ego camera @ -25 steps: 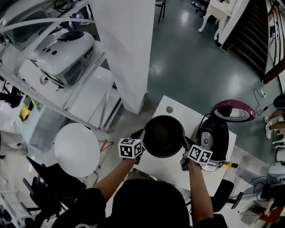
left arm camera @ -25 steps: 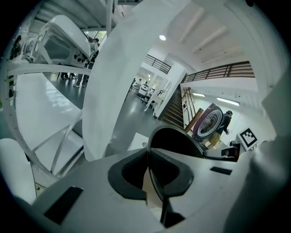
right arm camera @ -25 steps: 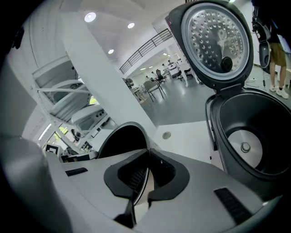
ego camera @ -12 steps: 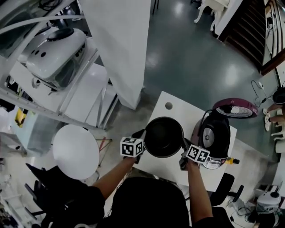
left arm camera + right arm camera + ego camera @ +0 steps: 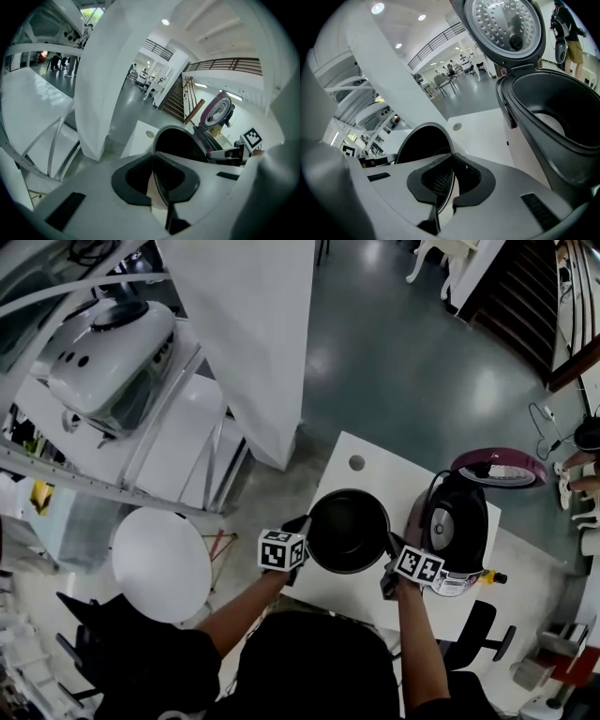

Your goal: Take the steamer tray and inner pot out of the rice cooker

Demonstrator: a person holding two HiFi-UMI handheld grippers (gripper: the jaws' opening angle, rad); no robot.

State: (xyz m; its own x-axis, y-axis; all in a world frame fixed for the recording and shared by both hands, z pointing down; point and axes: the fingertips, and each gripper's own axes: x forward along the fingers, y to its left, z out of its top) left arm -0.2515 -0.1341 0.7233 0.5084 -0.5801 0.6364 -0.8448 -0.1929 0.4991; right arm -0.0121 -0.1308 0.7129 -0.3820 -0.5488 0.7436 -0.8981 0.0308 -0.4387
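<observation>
The black inner pot [image 5: 348, 531] hangs just over the white table [image 5: 361, 486], left of the open rice cooker [image 5: 450, 526]. My left gripper [image 5: 302, 532] is shut on the pot's left rim, and my right gripper [image 5: 389, 554] is shut on its right rim. In the left gripper view the jaws [image 5: 153, 158] pinch the thin rim, with the pot [image 5: 180, 143] beyond. The right gripper [image 5: 452, 163] pinches the rim in the same way, pot [image 5: 421, 140] to its left. The cooker's cavity [image 5: 562, 117] stands without the pot, its lid [image 5: 506, 28] raised. No steamer tray shows.
The cooker's purple lid [image 5: 497, 470] stands up at the table's far right. A cable hole [image 5: 356, 463] marks the table's far end. A white pillar [image 5: 253, 343] rises to the left. A round white stool [image 5: 161, 563], shelving [image 5: 112, 352] and a chair [image 5: 483, 624] surround the table.
Both grippers have sunk a little toward the table top with the pot held between them. The cooker has not moved.
</observation>
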